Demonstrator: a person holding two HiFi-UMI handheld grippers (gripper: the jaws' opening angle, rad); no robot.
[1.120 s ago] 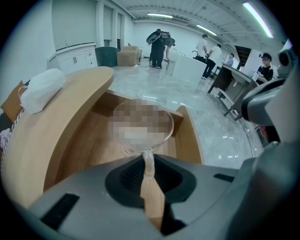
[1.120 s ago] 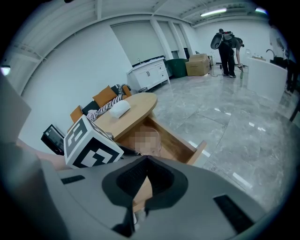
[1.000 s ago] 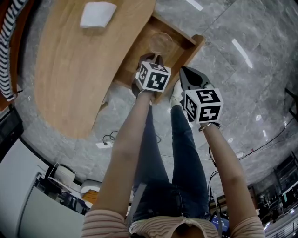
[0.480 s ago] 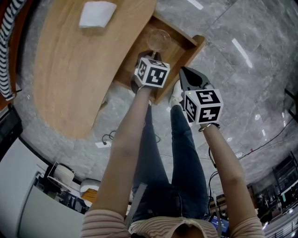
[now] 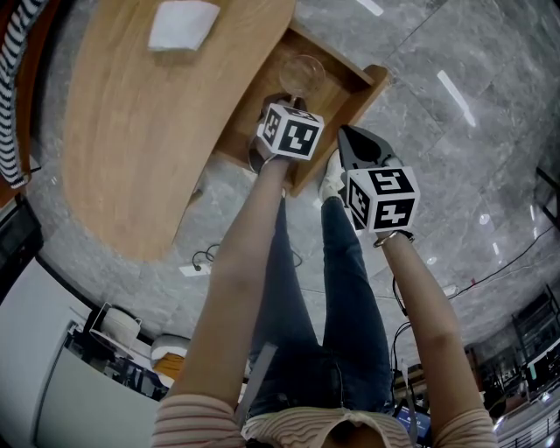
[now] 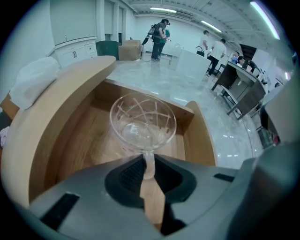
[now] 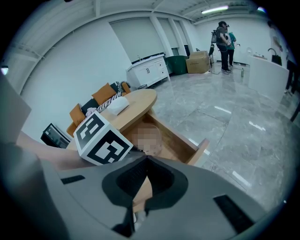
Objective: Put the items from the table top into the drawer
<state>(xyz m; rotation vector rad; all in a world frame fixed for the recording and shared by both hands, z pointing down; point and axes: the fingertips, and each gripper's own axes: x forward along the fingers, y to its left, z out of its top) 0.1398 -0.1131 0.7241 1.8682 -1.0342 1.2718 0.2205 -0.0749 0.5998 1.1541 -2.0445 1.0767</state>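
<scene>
Clear and thin-walled, the glass [image 6: 143,124] is showing a rounded bowl crossed by faint cut lines and a slim stem; the left gripper [image 6: 147,164] is pinching that stem between its dark ribbed pads, with the bowl reaching out beyond the jaw tips over the inside of the open drawer [image 6: 202,140]. Its foot is staying hidden behind the grey gripper body. Smooth pale wood is forming the drawer's straight walls and floor, and the same wood is forming the rounded table [image 5: 131,131], where a soft white folded cloth [image 5: 182,26] is lying well apart from the drawer. Glossy grey marbled floor [image 5: 455,79] is reflecting ceiling lights. Only the left gripper view is showing the grip on the stem; the head view is covering it with the marker cube, yet it alone is showing both arms, the jeans and the right gripper [image 5: 350,138] hanging just beside the drawer's front corner. The right gripper view is showing its jaws pressed together at the tips, holding nothing
</scene>
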